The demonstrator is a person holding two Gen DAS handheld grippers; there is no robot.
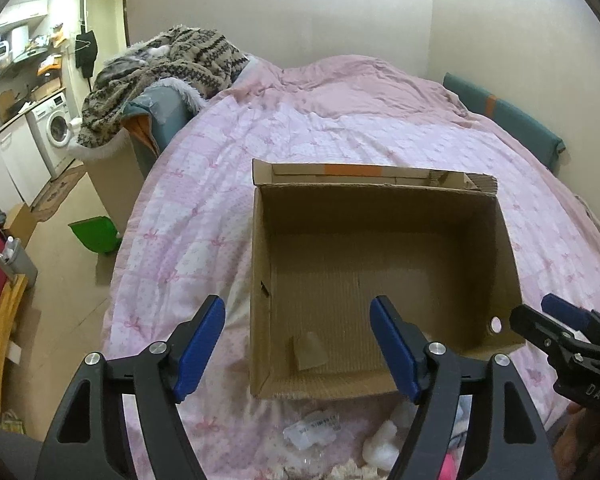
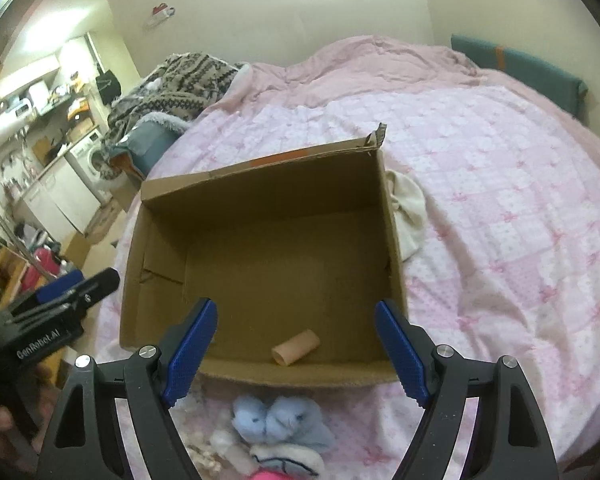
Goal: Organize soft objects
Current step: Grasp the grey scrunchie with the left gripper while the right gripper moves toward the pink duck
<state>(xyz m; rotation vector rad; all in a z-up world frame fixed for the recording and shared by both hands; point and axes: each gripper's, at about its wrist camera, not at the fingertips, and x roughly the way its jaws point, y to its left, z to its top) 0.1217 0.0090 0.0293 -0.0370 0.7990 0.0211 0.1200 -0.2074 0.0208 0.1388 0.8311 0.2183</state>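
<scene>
An open cardboard box (image 1: 476,216) sits on the pink bedspread; it also shows in the right wrist view (image 2: 168,224). A small beige roll (image 2: 296,347) lies inside near its front wall. Soft things lie in front of the box: a fluffy light-blue toy (image 2: 278,420), white pieces (image 1: 380,440), a white item with dark lines (image 2: 288,460). My left gripper (image 1: 298,340) is open and empty over the box's front left corner. My right gripper (image 2: 296,344) is open and empty over the box's front edge. Each gripper shows in the other's view, the right (image 1: 548,320) and the left (image 2: 80,284).
A cream cloth (image 2: 408,208) lies on the bed right of the box. A patterned blanket (image 1: 172,68) is heaped at the bed's far left. A green dustpan (image 1: 96,234) lies on the floor left of the bed, with a washing machine (image 1: 54,124) behind.
</scene>
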